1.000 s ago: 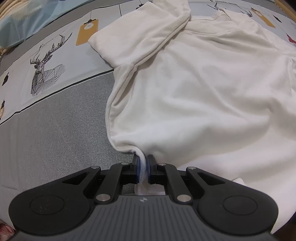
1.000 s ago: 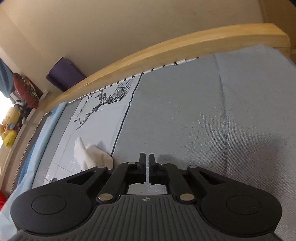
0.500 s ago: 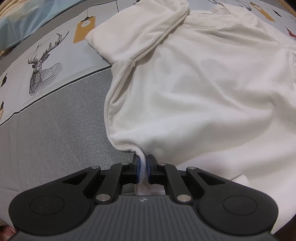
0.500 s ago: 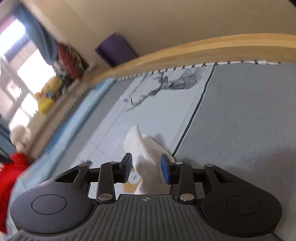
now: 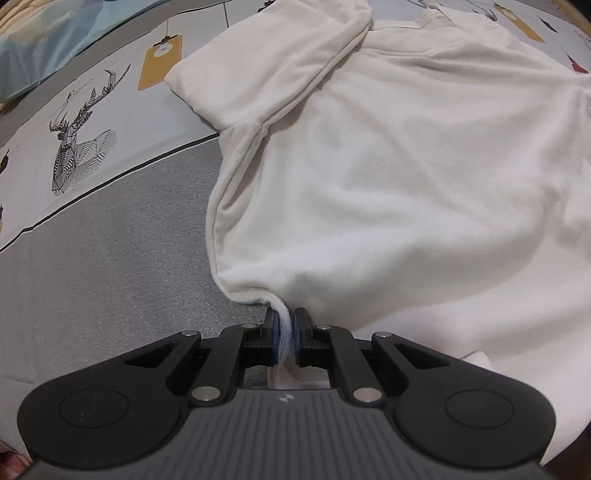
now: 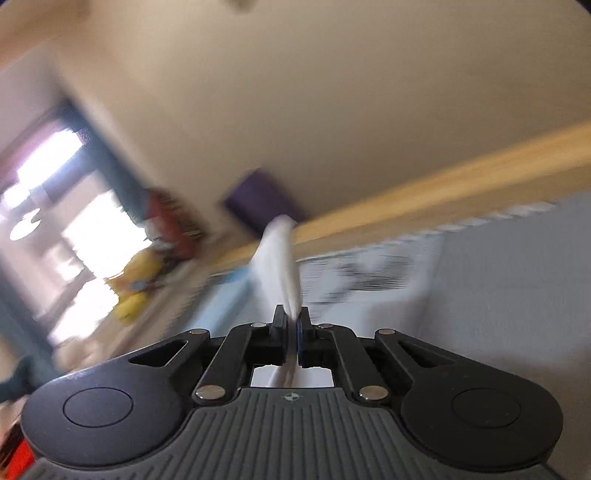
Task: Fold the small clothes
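A cream-white fleece top (image 5: 388,177) lies spread on the bed and fills most of the left wrist view, one sleeve (image 5: 266,62) folded across its upper left. My left gripper (image 5: 285,325) is shut on a pinch of the top's near hem edge, pointing steeply down. In the blurred right wrist view, my right gripper (image 6: 291,325) is shut on a strip of the same white cloth (image 6: 280,266), which sticks up beyond the fingers, lifted off the bed.
The bedsheet (image 5: 92,258) is grey with pale panels printed with deer and orange tags. A blue pillow (image 5: 44,33) lies at the top left. A wooden bed rail (image 6: 461,184), a purple thing, soft toys (image 6: 133,288) and a bright window show behind the right gripper.
The right gripper opened over a white corner of cloth, then shut on it and swung up and leftward, lifting the cloth. The left gripper kept its hold and stayed put.
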Demonstrator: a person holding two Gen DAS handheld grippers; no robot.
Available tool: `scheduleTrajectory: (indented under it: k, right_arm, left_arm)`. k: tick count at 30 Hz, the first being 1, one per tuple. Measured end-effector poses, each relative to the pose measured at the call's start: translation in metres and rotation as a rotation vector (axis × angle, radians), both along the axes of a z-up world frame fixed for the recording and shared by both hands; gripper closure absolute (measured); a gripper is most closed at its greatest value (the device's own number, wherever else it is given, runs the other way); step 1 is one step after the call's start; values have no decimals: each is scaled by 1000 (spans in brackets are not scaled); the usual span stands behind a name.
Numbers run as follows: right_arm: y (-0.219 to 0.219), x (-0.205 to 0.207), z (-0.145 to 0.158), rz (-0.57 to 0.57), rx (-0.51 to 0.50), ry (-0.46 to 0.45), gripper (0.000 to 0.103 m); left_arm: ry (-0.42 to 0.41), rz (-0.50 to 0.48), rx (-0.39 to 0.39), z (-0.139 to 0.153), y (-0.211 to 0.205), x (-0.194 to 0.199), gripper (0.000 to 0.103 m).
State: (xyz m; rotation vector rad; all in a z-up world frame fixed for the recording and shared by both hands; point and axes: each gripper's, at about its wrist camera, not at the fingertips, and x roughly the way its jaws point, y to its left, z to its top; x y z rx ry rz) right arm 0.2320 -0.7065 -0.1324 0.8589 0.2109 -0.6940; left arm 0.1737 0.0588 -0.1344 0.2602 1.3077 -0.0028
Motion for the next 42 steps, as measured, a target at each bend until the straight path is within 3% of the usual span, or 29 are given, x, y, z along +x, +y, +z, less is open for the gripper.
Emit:
scheduleTrajectory:
  k: [1, 3, 8, 14, 17, 20, 21, 26, 34, 35, 36, 38, 42]
  right_arm:
    - [-7, 0, -15, -30, 68, 96, 98]
    - [-19, -13, -47, -75, 233, 158, 100]
    - [-11, -13, -23, -89, 75, 204, 98]
    - [-2, -27, 10, -306, -2, 299, 97]
    - [15, -26, 38, -349, -99, 341, 85]
    - [42, -31, 74, -365, -205, 328, 51]
    - [51, -35, 85, -347, -219, 309, 50]
    - [103, -43, 127, -137, -245, 191, 50]
    - [244, -41, 163, 513, -187, 74, 51]
    - [261, -41, 163, 580, -179, 65, 58]
    - [278, -36, 163, 656, -162, 50, 76]
    - [313, -32, 157, 765, -139, 27, 100]
    - [380, -19, 143, 883, -100, 49, 99]
  left_arm:
    - [0, -5, 1, 0, 0, -1, 96]
    - [2, -13, -3, 0, 3, -1, 96]
    - [10, -14, -20, -1, 8, -2, 94]
    - [9, -1, -50, 2, 13, -3, 94]
    - [-6, 8, -77, 6, 19, -5, 92]
    - [-28, 28, -110, 13, 27, -7, 91]
    - [-39, 34, -120, 16, 29, -7, 90]
    - [-78, 40, -154, 30, 35, -12, 90]
    - [-138, 65, -195, 51, 45, -27, 90]
    - [-142, 68, -197, 52, 46, -29, 90]
    - [-148, 71, -198, 53, 47, -31, 90]
    - [-157, 77, -192, 54, 48, -34, 90]
    - [-189, 105, -159, 57, 51, -38, 90]
